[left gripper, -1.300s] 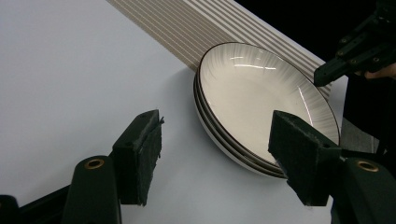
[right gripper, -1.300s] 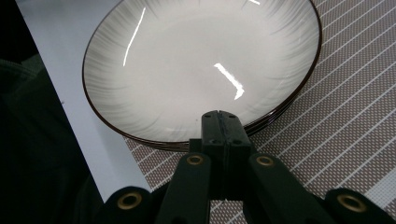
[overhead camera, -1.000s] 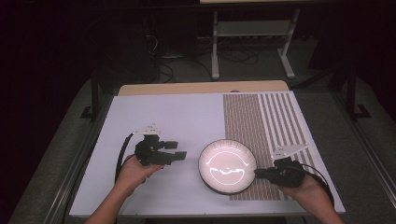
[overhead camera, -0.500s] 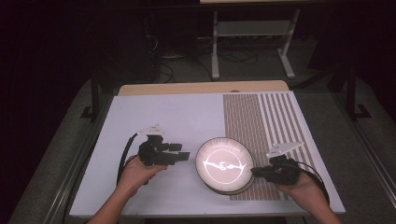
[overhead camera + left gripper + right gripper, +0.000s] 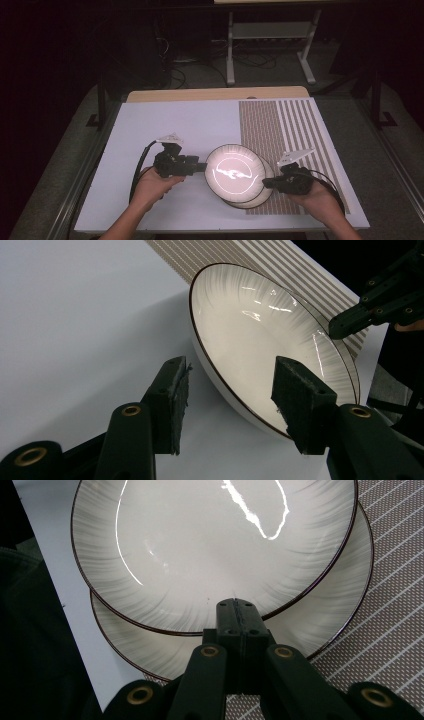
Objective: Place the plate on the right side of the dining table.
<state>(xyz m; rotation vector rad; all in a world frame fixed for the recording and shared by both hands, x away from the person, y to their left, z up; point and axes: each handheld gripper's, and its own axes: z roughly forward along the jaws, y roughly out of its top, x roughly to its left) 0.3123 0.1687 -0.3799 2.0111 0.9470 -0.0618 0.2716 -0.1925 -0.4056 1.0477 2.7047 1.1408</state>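
Two white plates with thin dark rims sit on the worktop [image 5: 165,125]. The top plate [image 5: 234,171] is tipped up and rests partly on the bottom plate [image 5: 260,196], which lies half on the striped mat [image 5: 290,135]. The right tongs [image 5: 266,183] are pinched shut on the top plate's rim. On the other side of this plate, the left tongs [image 5: 202,167] have been closing; its rim sits between the jaws, not squeezed yet.

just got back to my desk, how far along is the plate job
Done: the right gripper is shut on the top plate, raised off the lower plate. In hand: the left gripper has been closing around its far rim without touching. Left: carrying and setting it down.
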